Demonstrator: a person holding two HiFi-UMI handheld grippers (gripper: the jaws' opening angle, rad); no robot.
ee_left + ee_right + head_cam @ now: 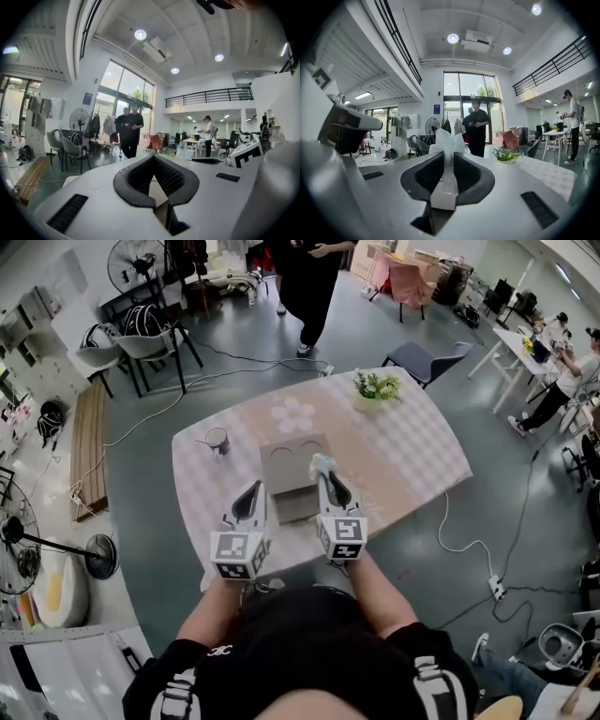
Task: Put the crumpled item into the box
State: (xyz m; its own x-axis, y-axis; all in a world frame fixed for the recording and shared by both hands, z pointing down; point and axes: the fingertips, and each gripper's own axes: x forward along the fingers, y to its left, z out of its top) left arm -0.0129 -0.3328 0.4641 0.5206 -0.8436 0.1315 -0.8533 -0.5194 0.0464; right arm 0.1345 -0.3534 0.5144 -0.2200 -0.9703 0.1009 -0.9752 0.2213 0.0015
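Nearest the person: left hand-held gripper (252, 489), jaw tips pressed together with nothing between them, at the left side of the box (292, 463). Beside it: right hand-held gripper (324, 476), pinching the crumpled item (322, 462), a pale whitish wad that sticks up past the jaw tips, over the box's right part. Box: grey-brown cardboard, mid-counter. Counter (412, 456): pale checked cloth. Beyond the box: small cup (217, 441) to the left, green plant (377, 385) near the far edge. Farther off, on the floor: standing person (309, 287) in dark clothes.

Table (412, 448) (box (292, 479), cup (217, 442), plant (377, 387))
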